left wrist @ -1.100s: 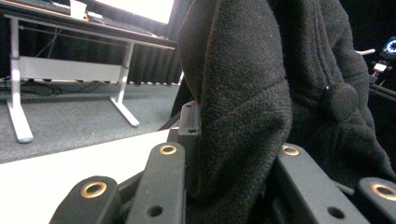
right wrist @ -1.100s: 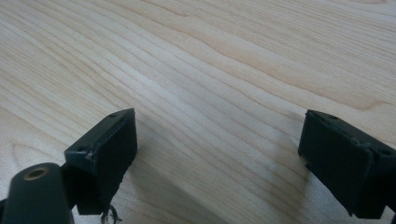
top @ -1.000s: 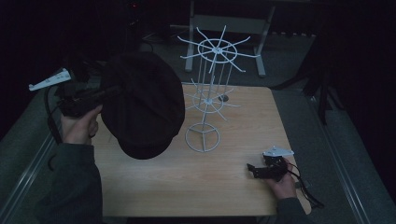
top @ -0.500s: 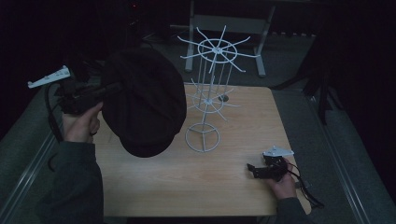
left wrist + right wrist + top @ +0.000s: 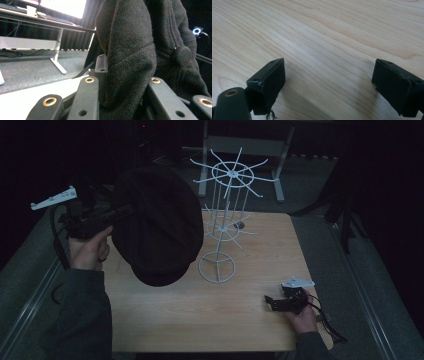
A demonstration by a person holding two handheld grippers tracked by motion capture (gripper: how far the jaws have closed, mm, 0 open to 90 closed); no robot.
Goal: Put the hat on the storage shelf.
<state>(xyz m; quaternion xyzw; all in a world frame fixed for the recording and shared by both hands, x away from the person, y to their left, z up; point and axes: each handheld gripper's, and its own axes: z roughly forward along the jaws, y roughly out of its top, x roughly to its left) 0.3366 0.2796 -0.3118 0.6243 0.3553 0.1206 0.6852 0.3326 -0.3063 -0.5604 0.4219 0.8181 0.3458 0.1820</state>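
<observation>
At the left of the high view, the left gripper (image 5: 117, 212) is clamped on the edge of a black cap (image 5: 157, 227), holding it raised above the left part of the wooden surface (image 5: 250, 320); in the left gripper view the dark fleece fabric sits pinched between the jaws. Just right of the cap stands a white wire rack (image 5: 222, 220), its ring base on the surface. Farther right, near the front edge, the right gripper (image 5: 272, 301) rests low on the wood with its jaws wide apart and nothing between them.
</observation>
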